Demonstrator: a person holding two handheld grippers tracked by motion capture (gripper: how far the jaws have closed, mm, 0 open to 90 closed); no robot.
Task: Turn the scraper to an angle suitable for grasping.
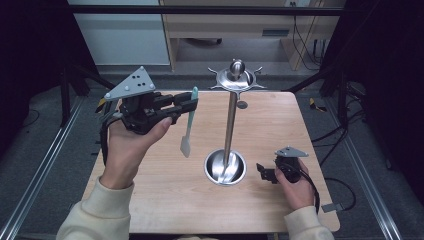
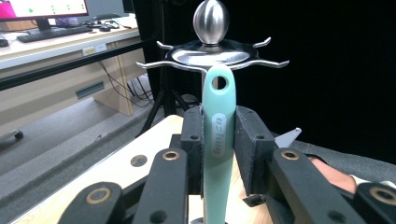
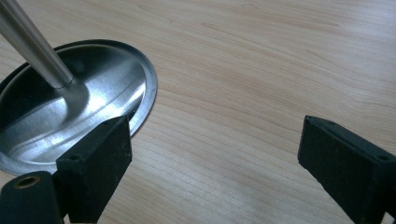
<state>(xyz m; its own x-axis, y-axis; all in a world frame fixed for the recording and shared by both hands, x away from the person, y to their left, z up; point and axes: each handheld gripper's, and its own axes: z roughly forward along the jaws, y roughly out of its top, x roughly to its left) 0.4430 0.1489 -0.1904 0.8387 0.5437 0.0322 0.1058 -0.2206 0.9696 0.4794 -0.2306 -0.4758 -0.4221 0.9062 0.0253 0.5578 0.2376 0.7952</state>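
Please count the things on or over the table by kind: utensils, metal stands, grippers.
Utensils: 1, a spatula
Metal stands: 1, stand
Grippers: 2, left gripper and right gripper
Total: 4

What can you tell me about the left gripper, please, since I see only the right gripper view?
Observer: The left gripper is shut on a teal spatula, blade hanging down.
Operator: Where is it relative to the stand?
Observer: Raised left of the steel stand, with the handle's hole just below a hook arm.
Operator: And my gripper?
Observer: The right gripper rests open on the table, beside the stand's base.
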